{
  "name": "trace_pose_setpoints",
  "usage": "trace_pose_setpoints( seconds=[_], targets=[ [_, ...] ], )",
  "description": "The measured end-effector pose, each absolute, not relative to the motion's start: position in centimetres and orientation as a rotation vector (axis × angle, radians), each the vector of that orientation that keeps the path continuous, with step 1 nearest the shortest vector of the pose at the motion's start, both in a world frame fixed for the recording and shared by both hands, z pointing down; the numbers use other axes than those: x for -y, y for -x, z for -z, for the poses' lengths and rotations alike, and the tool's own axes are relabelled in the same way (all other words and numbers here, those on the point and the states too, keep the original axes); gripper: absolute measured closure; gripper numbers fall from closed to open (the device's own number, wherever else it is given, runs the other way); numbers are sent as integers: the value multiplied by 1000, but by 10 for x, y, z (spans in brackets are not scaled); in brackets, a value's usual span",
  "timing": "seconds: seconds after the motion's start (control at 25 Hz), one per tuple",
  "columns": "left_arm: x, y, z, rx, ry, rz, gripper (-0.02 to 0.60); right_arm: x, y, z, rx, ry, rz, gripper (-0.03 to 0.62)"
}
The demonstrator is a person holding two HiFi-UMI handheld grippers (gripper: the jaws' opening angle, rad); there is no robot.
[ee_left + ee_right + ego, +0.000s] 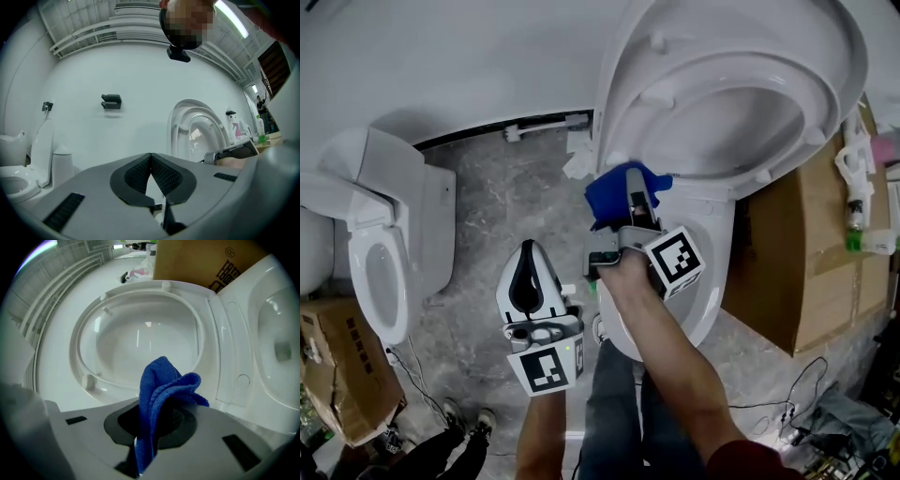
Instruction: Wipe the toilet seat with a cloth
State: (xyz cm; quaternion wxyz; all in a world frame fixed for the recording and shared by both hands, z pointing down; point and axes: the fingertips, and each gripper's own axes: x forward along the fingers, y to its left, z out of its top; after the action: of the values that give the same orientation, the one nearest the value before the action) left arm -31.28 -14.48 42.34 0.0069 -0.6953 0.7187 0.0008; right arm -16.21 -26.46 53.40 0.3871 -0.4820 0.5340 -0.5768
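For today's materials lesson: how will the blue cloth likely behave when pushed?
Probably floppy: the blue cloth crumples in folds in the right gripper. Likely light: one pinch holds it. Probably not slippery: its weave looks textured.

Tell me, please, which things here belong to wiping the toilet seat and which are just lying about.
For the job: blue cloth, clamped in the right claw; raised toilet seat.

Lying about: second toilet; cardboard box; spray bottle; left claw, shut and empty.
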Motion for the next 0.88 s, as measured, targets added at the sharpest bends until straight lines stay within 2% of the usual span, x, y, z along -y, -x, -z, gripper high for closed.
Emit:
trace_pose_setpoints(
  seconds=[0.4,0.68,0.88],
  targets=[
    [137,312,-374,-2256,2168,-45,566,292,161,-387,-1470,1082,1301,537],
    [140,303,-338,-2221,2171,-77,566,286,155,-359,-1512,1117,1317,536],
    [138,297,-327,-2226,2170,-91,566,289,141,-306,-1664,1082,1132,536]
  ],
)
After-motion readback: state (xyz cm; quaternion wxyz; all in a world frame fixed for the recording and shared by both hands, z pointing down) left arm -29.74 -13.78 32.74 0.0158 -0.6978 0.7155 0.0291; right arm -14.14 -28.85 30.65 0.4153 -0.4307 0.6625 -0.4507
